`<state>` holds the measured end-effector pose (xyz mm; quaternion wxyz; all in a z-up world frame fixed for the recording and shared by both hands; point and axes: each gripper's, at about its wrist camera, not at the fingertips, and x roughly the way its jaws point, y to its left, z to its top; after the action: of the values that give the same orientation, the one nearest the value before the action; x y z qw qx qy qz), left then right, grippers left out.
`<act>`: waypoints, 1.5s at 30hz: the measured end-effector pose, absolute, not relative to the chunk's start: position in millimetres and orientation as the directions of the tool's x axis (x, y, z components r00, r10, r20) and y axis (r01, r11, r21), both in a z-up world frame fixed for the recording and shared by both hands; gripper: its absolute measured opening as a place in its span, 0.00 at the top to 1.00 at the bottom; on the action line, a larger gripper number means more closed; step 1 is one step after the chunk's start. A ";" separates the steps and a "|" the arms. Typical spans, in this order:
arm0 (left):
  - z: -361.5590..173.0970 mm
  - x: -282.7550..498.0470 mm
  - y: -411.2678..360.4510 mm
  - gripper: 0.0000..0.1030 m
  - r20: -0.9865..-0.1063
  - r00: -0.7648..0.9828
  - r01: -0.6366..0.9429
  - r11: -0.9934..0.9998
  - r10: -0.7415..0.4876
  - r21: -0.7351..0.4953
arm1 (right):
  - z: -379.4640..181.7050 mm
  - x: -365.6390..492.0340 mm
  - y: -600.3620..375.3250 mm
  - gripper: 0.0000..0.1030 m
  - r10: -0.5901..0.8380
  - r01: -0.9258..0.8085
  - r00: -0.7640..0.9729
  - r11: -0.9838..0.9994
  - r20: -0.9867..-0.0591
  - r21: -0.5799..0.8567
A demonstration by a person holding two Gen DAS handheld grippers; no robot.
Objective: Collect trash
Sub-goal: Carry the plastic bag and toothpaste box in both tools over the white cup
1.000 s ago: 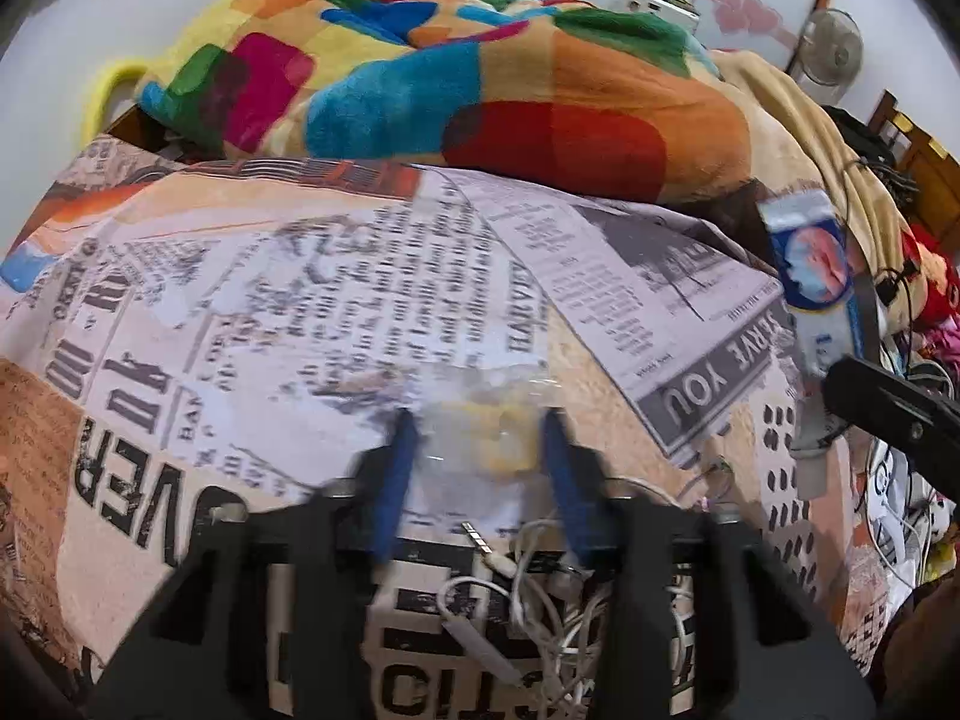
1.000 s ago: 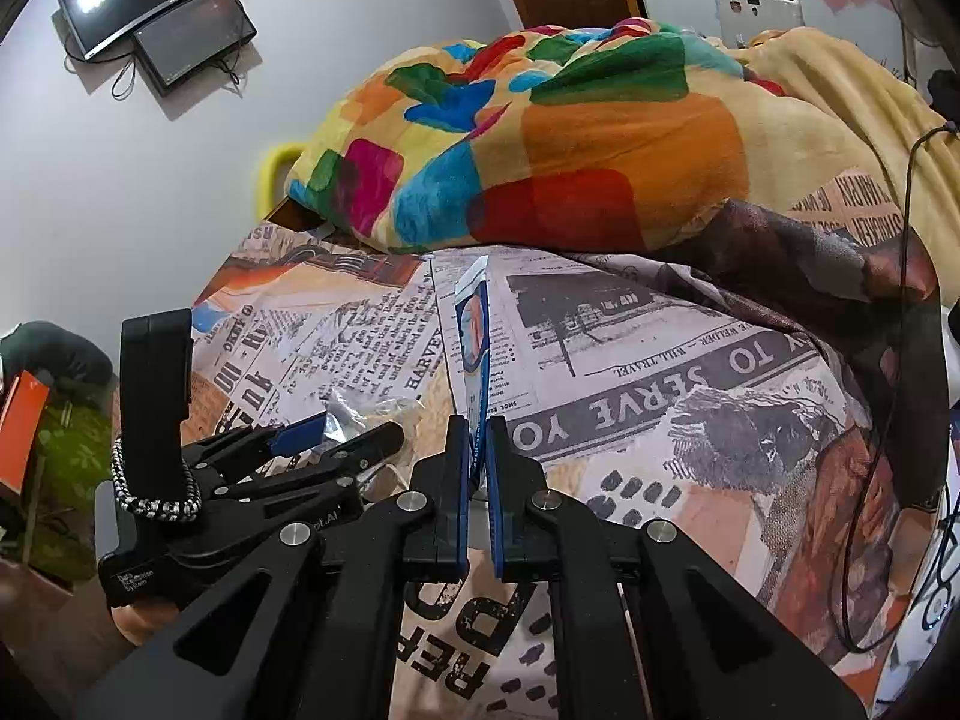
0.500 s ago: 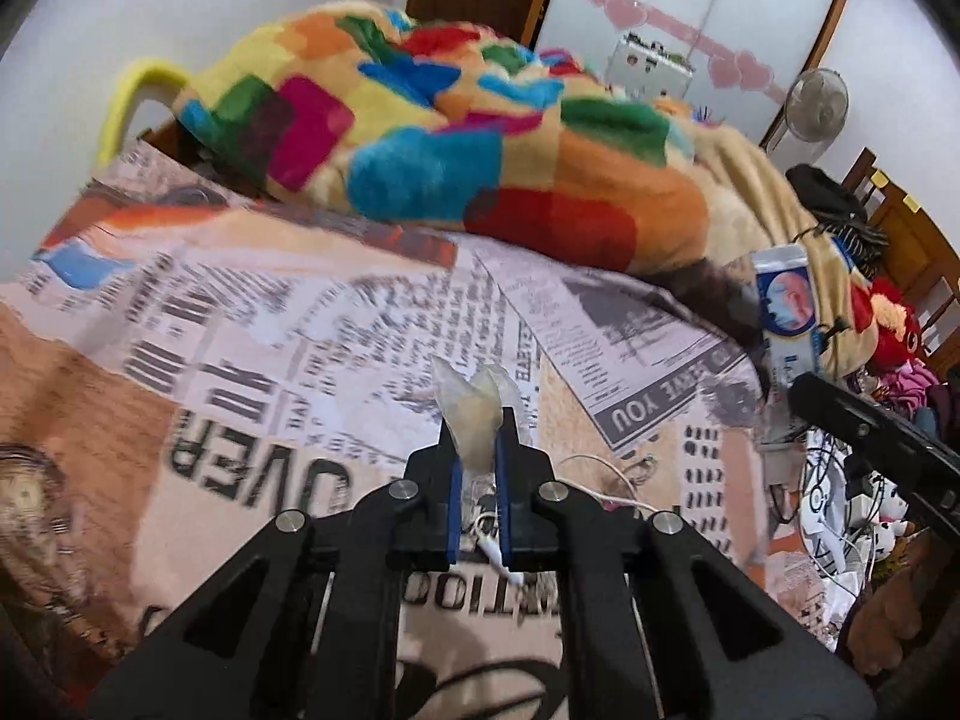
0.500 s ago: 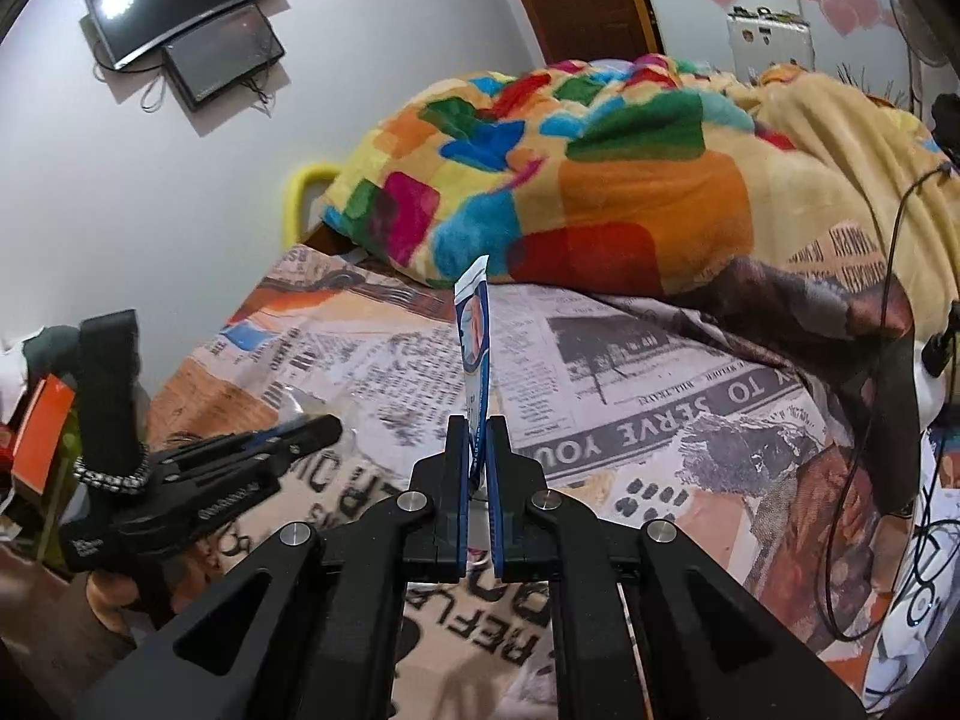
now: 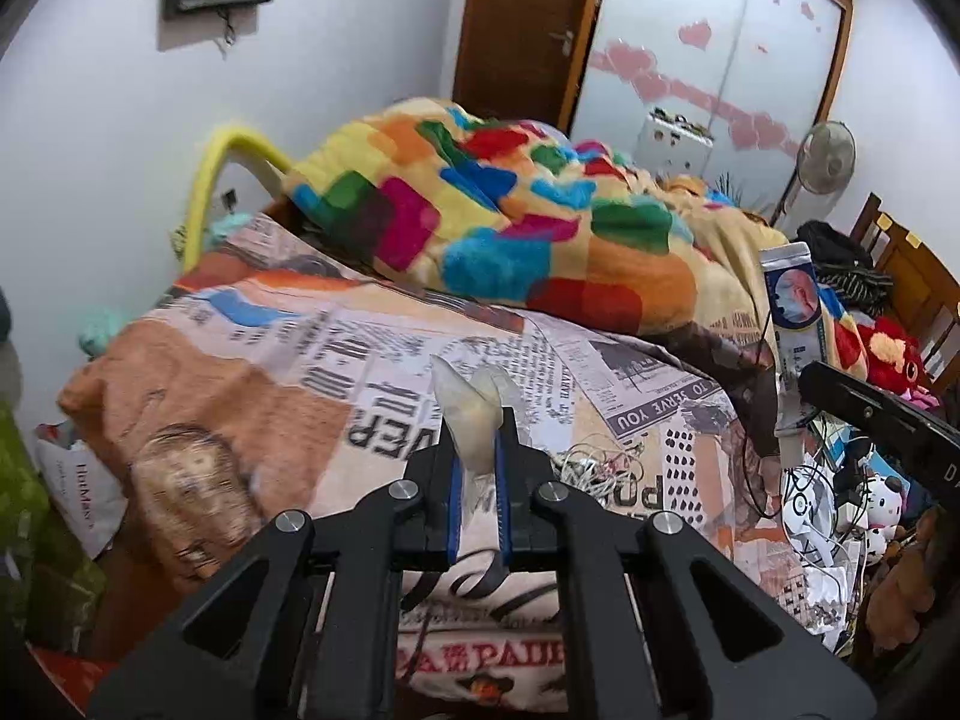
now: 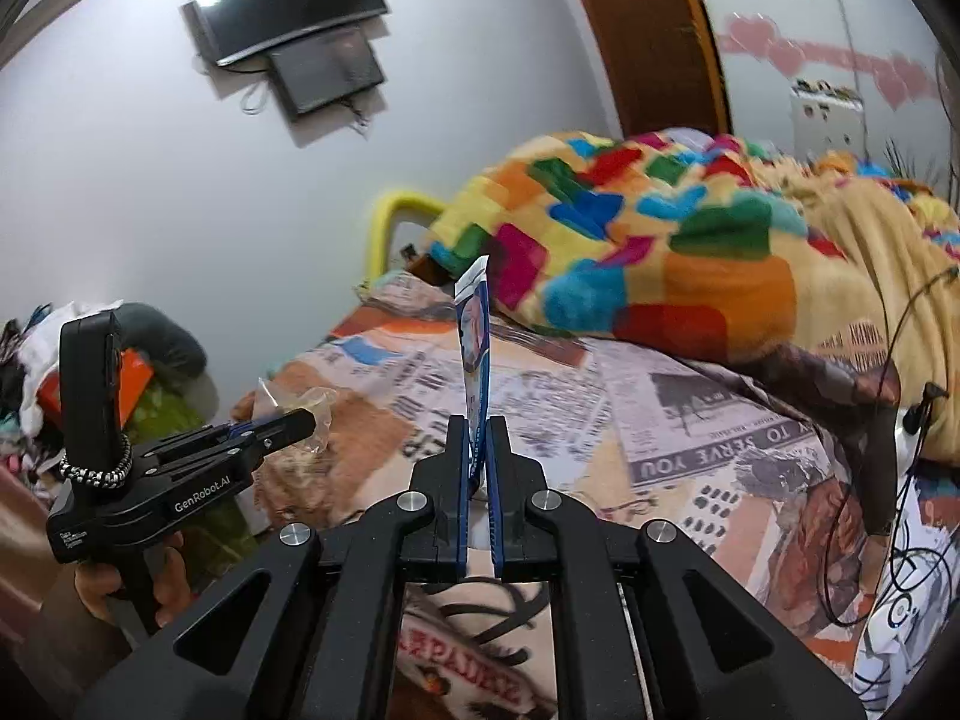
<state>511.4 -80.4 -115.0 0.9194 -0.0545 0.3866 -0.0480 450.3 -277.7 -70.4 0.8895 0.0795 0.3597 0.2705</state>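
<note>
- Left wrist view: the left gripper (image 5: 477, 462) clenches a crumpled clear plastic wrapper (image 5: 471, 414) above the newspaper-print bedspread (image 5: 288, 378).
- Right wrist view: the right gripper (image 6: 477, 450) pinches a flat blue-and-white packet (image 6: 474, 336) upright.
- Both grips likely need steady pressure until a bin is reached.

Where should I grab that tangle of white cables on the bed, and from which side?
Pinch the tangled white cables at a raised loop near the middle, coming from above. They lie loose on the newsprint bedspread, so a side approach would probably just push them along.
</note>
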 end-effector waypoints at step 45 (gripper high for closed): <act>-140.3 193.3 195.9 0.92 -0.768 0.618 -0.435 0.886 0.167 -0.158 | -117.7 243.0 55.7 0.95 0.660 -0.840 0.116 0.464 -0.742 0.281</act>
<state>193.3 195.9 -140.3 0.8839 -0.1667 0.4024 0.1703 243.0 55.7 -117.7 0.7396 -0.1046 0.4298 0.5072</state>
